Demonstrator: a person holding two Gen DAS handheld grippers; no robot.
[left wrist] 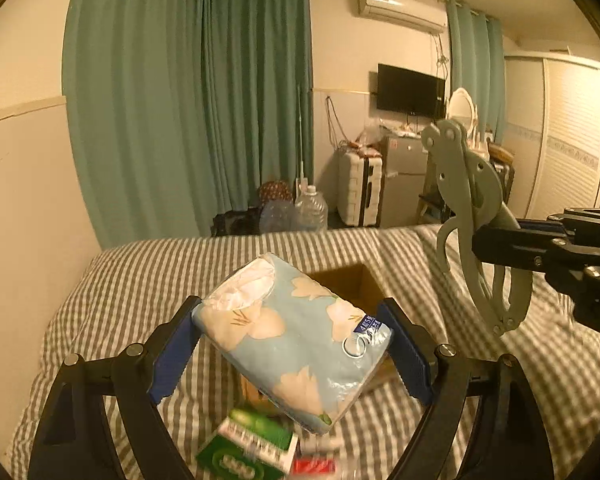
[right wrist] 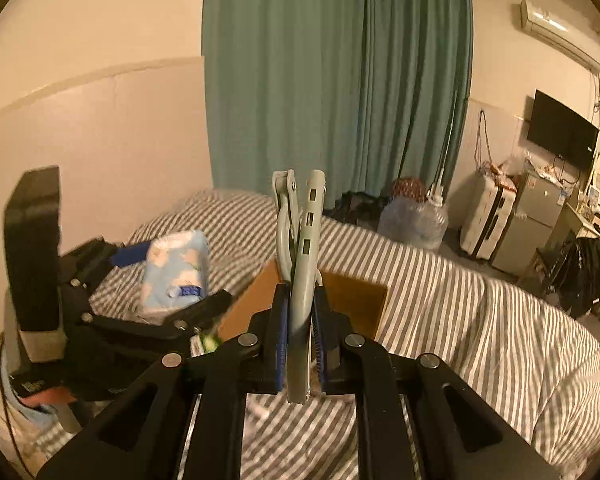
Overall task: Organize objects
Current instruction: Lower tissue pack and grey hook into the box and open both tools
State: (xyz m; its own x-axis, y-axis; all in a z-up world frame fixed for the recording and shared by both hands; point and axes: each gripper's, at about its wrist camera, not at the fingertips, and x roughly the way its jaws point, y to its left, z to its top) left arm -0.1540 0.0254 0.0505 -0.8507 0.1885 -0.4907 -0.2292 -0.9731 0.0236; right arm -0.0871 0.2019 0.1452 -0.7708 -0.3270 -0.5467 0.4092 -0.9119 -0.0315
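**Inspector A:** What did the left tongs (left wrist: 292, 344) have at that moment?

**Inspector B:** They were spread wide and clamped on a soft tissue pack (left wrist: 296, 340), pale blue plastic wrap printed with cream leaf shapes. The blue ribbed pads (left wrist: 176, 356) pressed its two ends. The pack sat tilted, held clear above the bed (left wrist: 112, 292), with white tissue showing at its far end.

**Inspector A:** And beneath it?

**Inspector B:** A green carton (left wrist: 248, 448) and a small red item (left wrist: 314, 466) lay on the bedcover, both blurred. I could not read either.

**Inspector A:** The right tongs (right wrist: 300, 340)?

**Inspector B:** Nearly closed, pinching a grey plastic folding hanger (right wrist: 300, 280) by its thin edge. It stood roughly upright between the pads, rigid, with slots and rivets visible. In the left wrist view the same tool reached in from the right at mid height.

**Inspector A:** Any container?

**Inspector B:** A brown cardboard box (left wrist: 352, 284), open-topped, rested on the bed just beyond the pack. Its contents were not visible.

**Inspector A:** The surface?

**Inspector B:** Grey-and-white striped bedding, rumpled. Farther back were green curtains (left wrist: 188, 100), clear water jugs (left wrist: 310, 208) on the floor, a white suitcase (left wrist: 358, 188) and a wall-mounted television (left wrist: 410, 90).
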